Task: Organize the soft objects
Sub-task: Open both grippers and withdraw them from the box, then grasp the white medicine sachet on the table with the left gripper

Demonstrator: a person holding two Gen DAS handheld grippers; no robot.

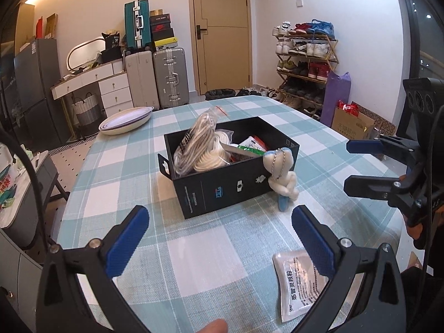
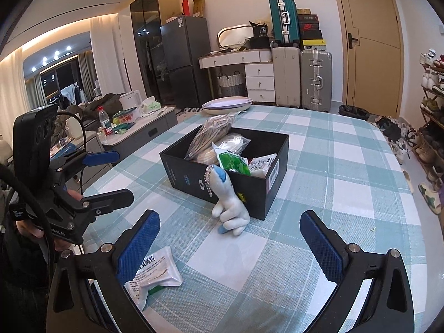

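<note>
A black open box [image 1: 219, 191] [image 2: 194, 174] stands mid-table, holding a bag of striped cloth [image 1: 194, 141] [image 2: 211, 133], white soft items and a green packet [image 2: 233, 163]. A white and blue plush toy with a bead chain [image 1: 283, 177] [image 2: 230, 202] leans against the box's outer wall. A white sachet [image 1: 297, 283] [image 2: 152, 274] lies on the cloth near me. My left gripper [image 1: 219, 230] [image 2: 111, 174] is open and empty, with the sachet by its right finger. My right gripper [image 2: 230, 236] [image 1: 352, 166] is open and empty, short of the toy.
The table has a teal and white checked cloth [image 1: 194, 249] [image 2: 333, 166]. Stacked plates [image 1: 126, 120] [image 2: 227, 105] sit at its far edge. Suitcases [image 1: 169, 77], a dresser and a shoe rack [image 1: 305, 63] stand beyond the table.
</note>
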